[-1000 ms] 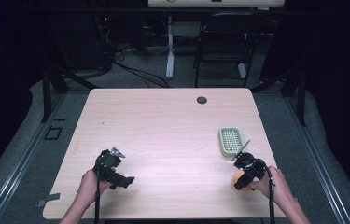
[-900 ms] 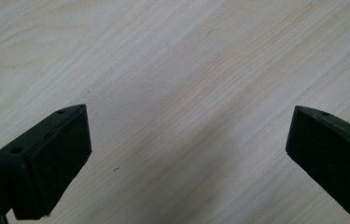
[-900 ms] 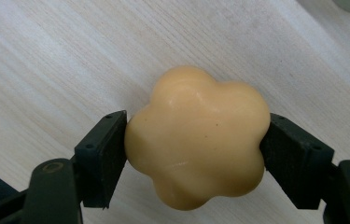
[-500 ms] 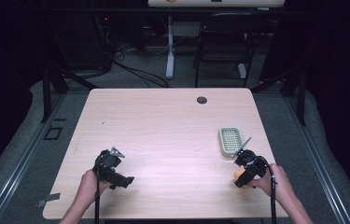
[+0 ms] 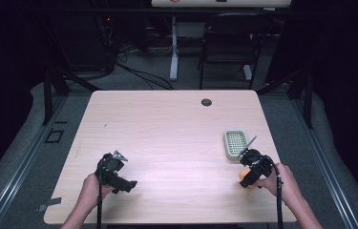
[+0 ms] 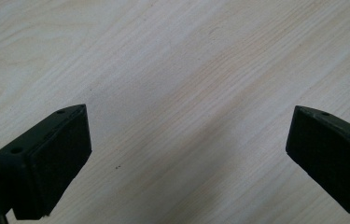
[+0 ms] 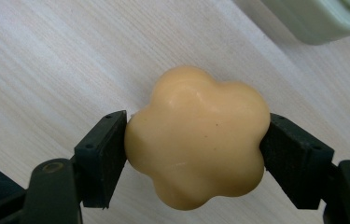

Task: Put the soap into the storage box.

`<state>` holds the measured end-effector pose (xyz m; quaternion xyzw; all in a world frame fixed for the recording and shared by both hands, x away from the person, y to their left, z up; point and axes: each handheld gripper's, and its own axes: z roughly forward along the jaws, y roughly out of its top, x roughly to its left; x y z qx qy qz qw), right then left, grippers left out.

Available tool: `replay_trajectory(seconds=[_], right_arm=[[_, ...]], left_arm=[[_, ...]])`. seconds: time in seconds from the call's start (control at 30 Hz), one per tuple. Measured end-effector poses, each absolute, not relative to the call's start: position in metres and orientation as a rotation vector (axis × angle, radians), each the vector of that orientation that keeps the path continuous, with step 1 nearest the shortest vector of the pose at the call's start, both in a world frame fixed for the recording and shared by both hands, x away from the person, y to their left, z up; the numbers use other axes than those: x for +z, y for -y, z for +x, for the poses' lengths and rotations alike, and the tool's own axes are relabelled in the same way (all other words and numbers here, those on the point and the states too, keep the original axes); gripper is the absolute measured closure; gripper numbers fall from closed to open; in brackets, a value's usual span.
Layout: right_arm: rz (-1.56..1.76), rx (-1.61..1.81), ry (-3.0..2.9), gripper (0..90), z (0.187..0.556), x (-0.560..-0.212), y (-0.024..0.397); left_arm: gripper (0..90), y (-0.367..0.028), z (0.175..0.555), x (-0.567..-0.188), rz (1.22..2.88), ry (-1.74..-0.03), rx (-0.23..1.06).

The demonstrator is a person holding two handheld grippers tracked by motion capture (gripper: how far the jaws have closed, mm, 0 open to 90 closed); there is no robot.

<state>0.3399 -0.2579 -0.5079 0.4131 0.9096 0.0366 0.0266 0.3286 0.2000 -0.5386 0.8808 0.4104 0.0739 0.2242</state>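
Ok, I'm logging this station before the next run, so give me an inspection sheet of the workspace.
Surface: pale wood table, bare in the middle.
Job's things: orange flower-shaped soap; green slotted soap dish on the right side.
Clutter: small dark round disc near the far edge.
Grippers: left tongs open over bare wood; right tongs shut on the soap.
Cables: one trails from each gripper toward the person.
Surroundings: dark chair, floor cables, grey carpet.

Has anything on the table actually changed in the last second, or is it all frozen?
Barely. The right gripper edged slightly toward the person, its fingers clamped on the yellow flower-shaped soap throughout. The left gripper, open over bare table, and the green tray stayed put.
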Motion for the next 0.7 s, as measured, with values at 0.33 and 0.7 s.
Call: replay_trajectory(seconds=[0.33,0.7], right_arm=[[1.278,0.154,-2.784,26.3,0.347,-0.502,0.254],[1.258,0.154,-2.788,26.3,0.357,-0.498,0.247]], left_arm=[[0.1,-0.2,0.329,-0.539,2.438,-1.132,0.2],[0.1,-0.2,0.329,-0.54,2.437,-1.129,0.195]])
